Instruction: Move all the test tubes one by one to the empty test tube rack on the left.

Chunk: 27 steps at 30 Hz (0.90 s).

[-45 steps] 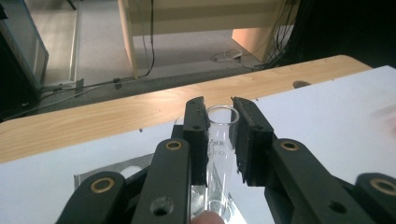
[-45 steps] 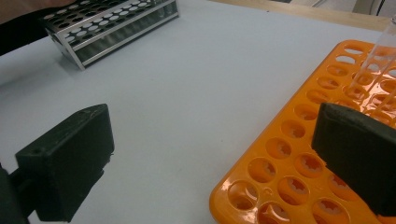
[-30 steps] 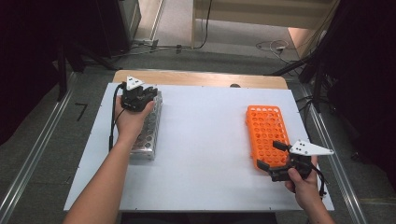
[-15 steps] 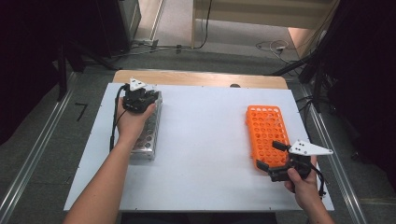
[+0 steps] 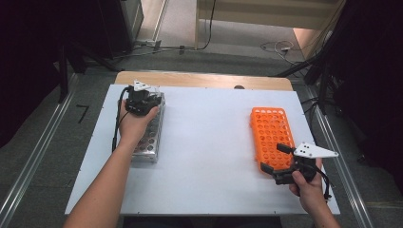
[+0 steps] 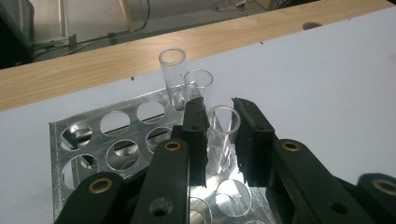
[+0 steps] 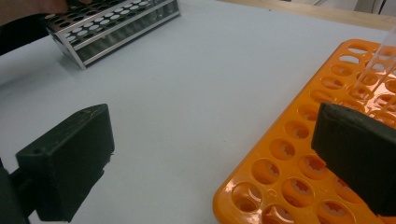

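A white table (image 5: pixel 204 142) carries a metal rack (image 5: pixel 149 130) at nine o'clock and an orange rack (image 5: pixel 271 130) at three o'clock. The left gripper (image 6: pixel 219 135) clamps a clear test tube (image 6: pixel 223 135) standing in the metal rack. The right gripper (image 5: pixel 274 159), jaws wide apart, rests at the orange rack's near end.

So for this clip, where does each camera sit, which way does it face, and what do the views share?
High view: above the person's side, looking forward and down on the white table; both forearms, left gripper, right gripper.
Left gripper view: rides the left gripper, looking along its fingers shut on a glass tube in the metal rack.
Right gripper view: along open fingers beside the orange rack.
Shared: both racks show in the high and right gripper views.
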Tool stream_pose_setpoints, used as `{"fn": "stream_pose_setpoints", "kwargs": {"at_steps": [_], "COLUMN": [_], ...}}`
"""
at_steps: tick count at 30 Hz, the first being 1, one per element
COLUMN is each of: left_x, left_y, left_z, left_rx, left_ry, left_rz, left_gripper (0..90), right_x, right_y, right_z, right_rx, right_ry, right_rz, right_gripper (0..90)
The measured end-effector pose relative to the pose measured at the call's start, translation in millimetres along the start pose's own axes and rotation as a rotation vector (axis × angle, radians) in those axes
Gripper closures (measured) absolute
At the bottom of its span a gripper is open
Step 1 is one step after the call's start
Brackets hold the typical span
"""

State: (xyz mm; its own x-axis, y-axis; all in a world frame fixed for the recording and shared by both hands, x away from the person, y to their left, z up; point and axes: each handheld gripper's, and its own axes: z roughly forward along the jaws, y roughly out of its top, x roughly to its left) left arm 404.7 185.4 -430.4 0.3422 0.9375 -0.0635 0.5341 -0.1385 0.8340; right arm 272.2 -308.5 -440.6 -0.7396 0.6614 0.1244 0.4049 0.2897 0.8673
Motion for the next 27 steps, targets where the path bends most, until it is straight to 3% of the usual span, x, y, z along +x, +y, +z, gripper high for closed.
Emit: {"fn": "stream_pose_setpoints", "kwargs": {"at_steps": [7, 15, 18, 27], "left_x": [0.5, 1.8, 0.2, -11.0], "left_y": [1.3, 2.8, 3.5, 0.1], "left_z": [-0.6, -6.1, -9.5, -30.1], "left_rx": [0.018, -0.008, -0.009, -0.081], "left_ry": [-0.022, -0.025, -0.035, -0.093], "left_rz": [-0.007, -0.033, -0.025, -0.035], "left_gripper": [70.8, 54.8, 51.0, 32.4], "right_x": [-0.4, -1.0, -2.1, -3.6], "right_y": [-0.2, -0.1, -0.1, 1.3], "right_z": [0.2, -0.6, -1.0, -2.0], "right_rx": [0.001, -0.002, -0.004, -0.012], "right_ry": [0.0, 0.0, -0.001, 0.002], "right_rz": [0.001, 0.005, 0.006, 0.012], "right_gripper": [0.0, 0.0, 0.0, 0.0]}}
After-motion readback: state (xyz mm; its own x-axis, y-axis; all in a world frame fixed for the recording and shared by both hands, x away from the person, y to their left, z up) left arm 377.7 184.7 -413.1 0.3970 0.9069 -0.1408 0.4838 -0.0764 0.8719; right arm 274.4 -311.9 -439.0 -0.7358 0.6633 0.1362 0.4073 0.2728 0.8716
